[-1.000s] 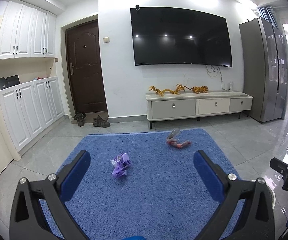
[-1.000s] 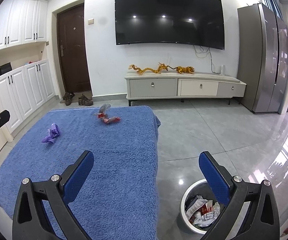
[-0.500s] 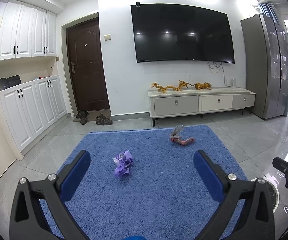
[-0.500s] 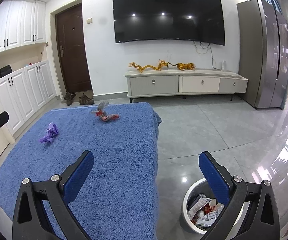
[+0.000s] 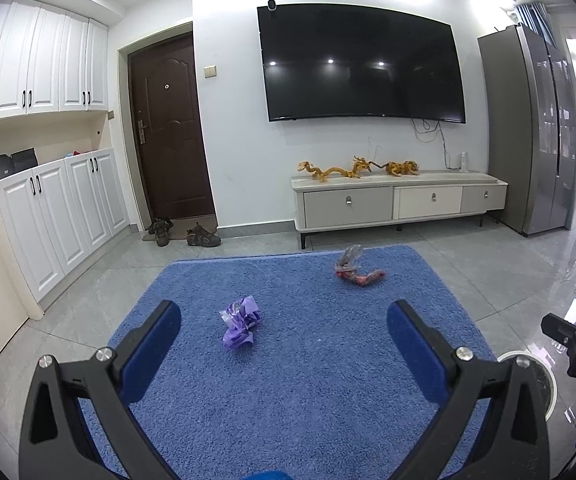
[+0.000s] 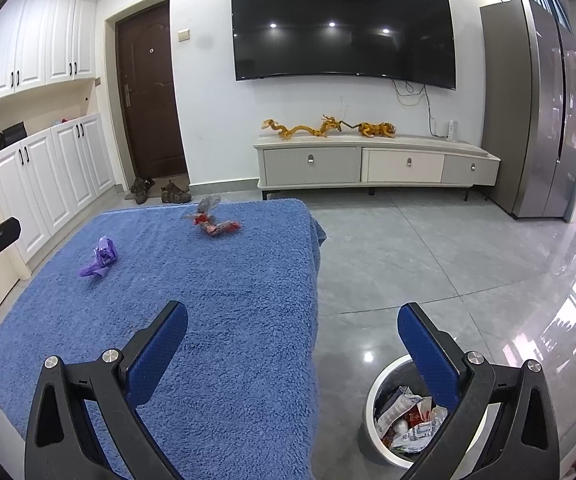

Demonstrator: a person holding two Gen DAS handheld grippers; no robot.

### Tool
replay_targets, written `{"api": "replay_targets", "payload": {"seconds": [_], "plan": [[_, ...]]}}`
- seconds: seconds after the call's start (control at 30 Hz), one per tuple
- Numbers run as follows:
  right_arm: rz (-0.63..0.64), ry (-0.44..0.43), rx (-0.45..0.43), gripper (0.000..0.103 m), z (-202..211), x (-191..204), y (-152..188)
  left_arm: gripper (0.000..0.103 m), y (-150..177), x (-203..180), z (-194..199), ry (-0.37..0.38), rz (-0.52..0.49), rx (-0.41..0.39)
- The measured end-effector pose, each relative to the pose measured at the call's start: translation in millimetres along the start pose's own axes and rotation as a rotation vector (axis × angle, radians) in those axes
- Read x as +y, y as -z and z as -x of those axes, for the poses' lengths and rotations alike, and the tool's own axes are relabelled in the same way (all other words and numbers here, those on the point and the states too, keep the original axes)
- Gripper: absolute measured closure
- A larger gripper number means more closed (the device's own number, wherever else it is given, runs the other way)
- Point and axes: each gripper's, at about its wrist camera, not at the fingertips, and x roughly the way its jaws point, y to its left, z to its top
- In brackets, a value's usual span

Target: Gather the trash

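A crumpled purple wrapper (image 5: pixel 240 327) lies on the blue cloth (image 5: pixel 307 400), just ahead of my open, empty left gripper (image 5: pixel 284 340). A red and silver wrapper (image 5: pixel 355 270) lies farther back on the right. Both show in the right wrist view: the purple wrapper (image 6: pixel 99 258) at left, the red one (image 6: pixel 212 222) at the far end. My right gripper (image 6: pixel 292 342) is open and empty, over the cloth's right edge. A white trash bin (image 6: pixel 401 412) with wrappers inside stands on the floor below its right finger; its rim shows in the left wrist view (image 5: pixel 543 380).
A TV cabinet (image 5: pixel 399 204) with golden figurines stands against the far wall under a big TV (image 5: pixel 361 64). White cupboards (image 5: pixel 48 208), a brown door and shoes (image 5: pixel 184 232) are at left, a grey fridge (image 5: pixel 527 128) at right. The floor is glossy grey tile.
Both views have drifted slightly; the left gripper has come a little nearer to the purple wrapper. Both grippers stay open and empty. The wrappers have not moved.
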Motion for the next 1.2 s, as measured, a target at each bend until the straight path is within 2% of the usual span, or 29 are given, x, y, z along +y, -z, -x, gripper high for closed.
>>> {"api": "replay_targets", "payload": {"seconds": [0.73, 1.2], "plan": [[0.01, 0.001, -0.002, 0.0, -4, 4, -3, 0.0, 2, 10, -3, -0.008, 0.017, 0.006], [0.017, -0.014, 0.004, 0.0, -7, 5, -1, 0.0, 7, 12, -6, 0.013, 0.023, 0.016]]}}
